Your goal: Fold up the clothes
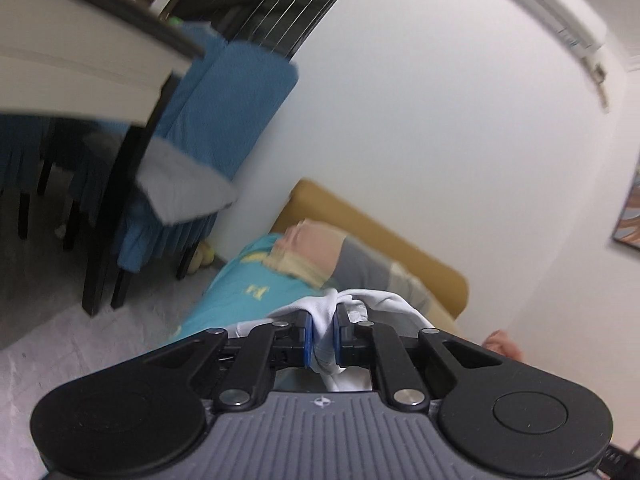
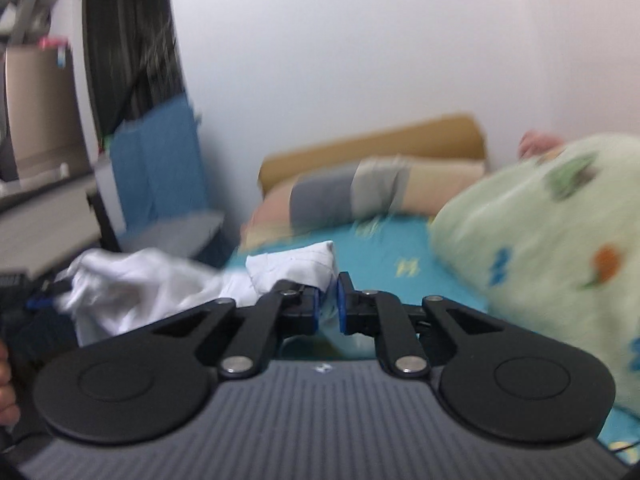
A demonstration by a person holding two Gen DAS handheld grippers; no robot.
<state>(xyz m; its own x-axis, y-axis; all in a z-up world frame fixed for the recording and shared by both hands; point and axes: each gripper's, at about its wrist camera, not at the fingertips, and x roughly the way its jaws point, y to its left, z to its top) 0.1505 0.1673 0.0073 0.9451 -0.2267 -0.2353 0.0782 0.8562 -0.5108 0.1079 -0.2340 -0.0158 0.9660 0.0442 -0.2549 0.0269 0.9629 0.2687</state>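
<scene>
Left wrist view: my left gripper is clenched on a bunched fold of the white cotton garment, which is pinched between its blue-faced pads and spills over the far side of the fingers. Beyond it lies the turquoise bed sheet with yellow print, and at the far end of the bed a striped beige-and-grey pillow rests against the mustard-yellow headboard. To the left stand a blue fabric-covered chair and the dark-legged white table; a white wall-mounted air conditioner hangs high on the right.

Right wrist view: my right gripper is likewise clamped on a corner of the same white cotton garment, with cloth between its pads. The garment stretches away to the left, held above the near part of the turquoise sheet, and ends at a dark object low on the left edge, too blurred to identify. On the right a pale green quilt with coloured animal print is heaped on the bed. The striped pillow and headboard lie far behind. The picture is motion-blurred.
</scene>
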